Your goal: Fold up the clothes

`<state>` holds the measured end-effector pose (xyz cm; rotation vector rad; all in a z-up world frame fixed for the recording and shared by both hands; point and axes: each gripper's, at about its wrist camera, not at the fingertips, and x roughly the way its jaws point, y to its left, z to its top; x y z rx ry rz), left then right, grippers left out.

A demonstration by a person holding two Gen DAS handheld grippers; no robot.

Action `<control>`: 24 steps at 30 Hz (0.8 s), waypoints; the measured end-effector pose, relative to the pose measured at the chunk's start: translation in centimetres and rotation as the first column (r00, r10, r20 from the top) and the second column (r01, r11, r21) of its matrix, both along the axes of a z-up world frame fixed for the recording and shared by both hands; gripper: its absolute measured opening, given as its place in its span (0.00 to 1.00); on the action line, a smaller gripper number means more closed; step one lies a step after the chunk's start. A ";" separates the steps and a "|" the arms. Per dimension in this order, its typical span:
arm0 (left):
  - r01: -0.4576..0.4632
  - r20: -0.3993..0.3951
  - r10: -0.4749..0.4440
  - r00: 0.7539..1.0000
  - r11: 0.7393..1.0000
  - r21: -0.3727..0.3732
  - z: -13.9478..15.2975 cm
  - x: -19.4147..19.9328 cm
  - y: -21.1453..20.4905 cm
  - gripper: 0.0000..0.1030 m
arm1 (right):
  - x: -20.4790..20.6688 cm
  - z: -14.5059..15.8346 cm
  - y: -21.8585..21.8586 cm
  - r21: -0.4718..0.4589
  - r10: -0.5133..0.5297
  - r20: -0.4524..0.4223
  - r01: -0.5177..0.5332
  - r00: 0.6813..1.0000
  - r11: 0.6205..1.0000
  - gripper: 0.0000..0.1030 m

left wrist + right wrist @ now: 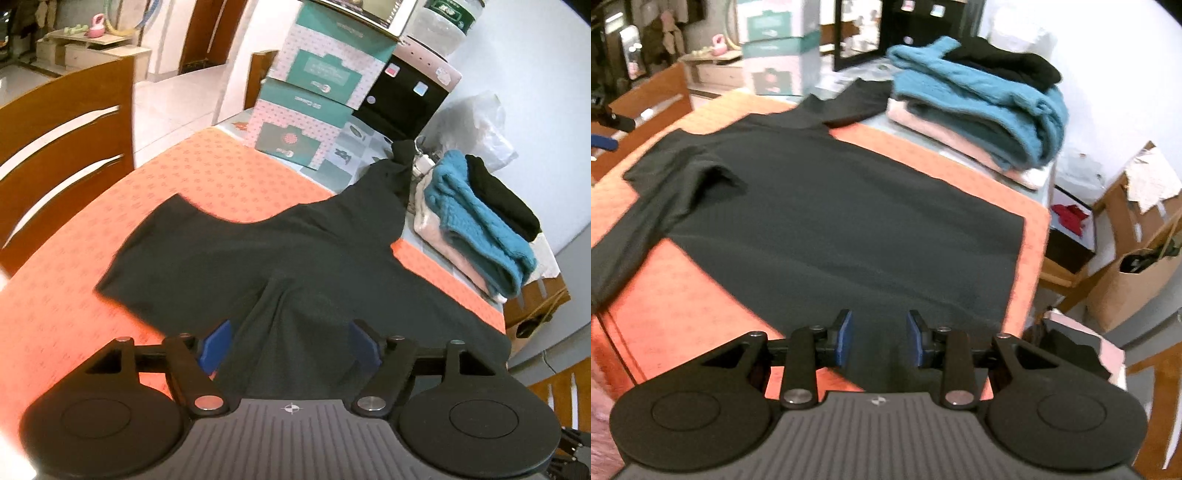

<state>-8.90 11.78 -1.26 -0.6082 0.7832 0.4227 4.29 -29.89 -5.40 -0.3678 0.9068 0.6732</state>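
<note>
dark shirt (827, 206), chair (66, 147) in left view only

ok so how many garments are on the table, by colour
dark grey-green, spread flat on the orange mat: 1, the long-sleeved top
teal, in the folded pile: 1, a knit sweater
pink, in the folded pile: 1, a folded piece
black, on top of the pile: 1, a folded piece
total: 4
</note>
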 end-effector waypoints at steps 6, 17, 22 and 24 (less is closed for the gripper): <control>-0.059 -0.025 0.059 0.998 0.998 -0.008 1.0 -5.5 -0.5 0.73 | -2.9 0.8 1.5 0.057 0.059 -0.046 -0.056 0.997 0.997 0.35; -0.037 -0.024 0.037 0.999 0.999 -0.019 1.2 -12.1 1.7 0.76 | -9.0 1.0 5.4 0.108 0.098 -0.093 -0.088 0.991 0.990 0.36; 0.057 -0.022 -0.058 0.998 0.998 -0.024 0.8 -13.3 4.3 0.76 | -12.5 0.8 8.1 0.129 0.030 -0.114 -0.015 0.993 0.992 0.36; 0.107 -0.027 -0.107 0.994 0.994 -0.021 0.5 -13.7 5.5 0.76 | -14.0 0.5 9.7 0.135 -0.010 -0.135 0.028 0.991 0.990 0.36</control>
